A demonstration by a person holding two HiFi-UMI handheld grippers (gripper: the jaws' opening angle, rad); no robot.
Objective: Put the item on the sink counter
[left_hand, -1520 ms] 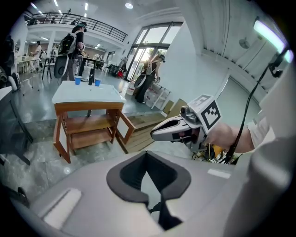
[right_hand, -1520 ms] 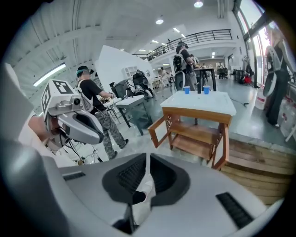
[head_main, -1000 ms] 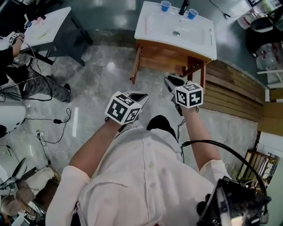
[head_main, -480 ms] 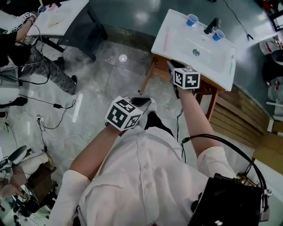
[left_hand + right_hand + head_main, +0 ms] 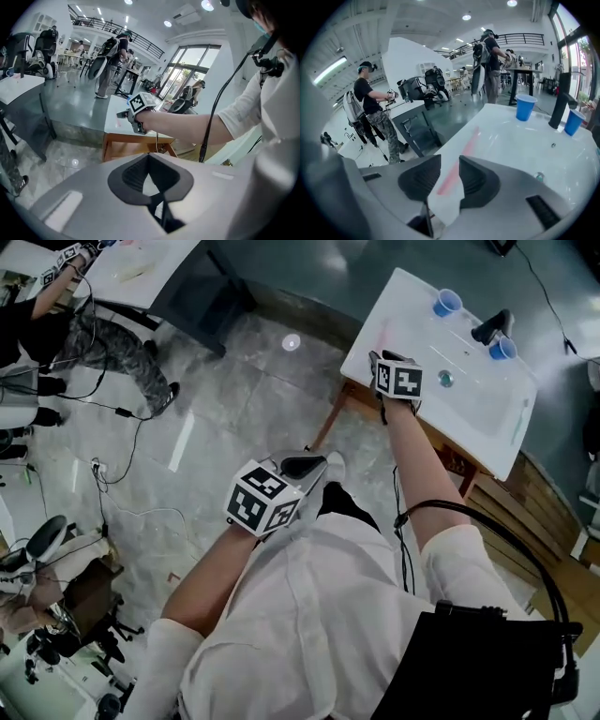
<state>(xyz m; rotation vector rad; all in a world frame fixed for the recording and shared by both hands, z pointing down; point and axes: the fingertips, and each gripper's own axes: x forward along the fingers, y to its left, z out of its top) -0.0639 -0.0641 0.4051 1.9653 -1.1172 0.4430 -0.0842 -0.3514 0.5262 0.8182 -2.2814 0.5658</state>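
A white sink counter (image 5: 487,427) carries two blue cups (image 5: 447,302), a black faucet (image 5: 492,326) and a thin pink item (image 5: 380,334) lying along its left part. My right gripper (image 5: 382,362) hovers over that left part. In the right gripper view its jaws (image 5: 450,159) stand apart and are opening. The pink item (image 5: 461,157) shows through the gap, lying on the counter (image 5: 506,140), and the pads press on nothing. My left gripper (image 5: 314,463) hangs near my body over the floor, and its jaws (image 5: 149,157) meet at the tips with nothing held.
A wooden stand (image 5: 469,474) holds the counter up. A thin green item (image 5: 518,423) lies near the counter's right rim. At the upper left stand a grey table (image 5: 159,263) and a person (image 5: 94,334). Cables (image 5: 112,484) trail over the tiled floor.
My right gripper has travelled forward from in front of the wooden stand to over the counter's left part. The left gripper has stayed close to my body.
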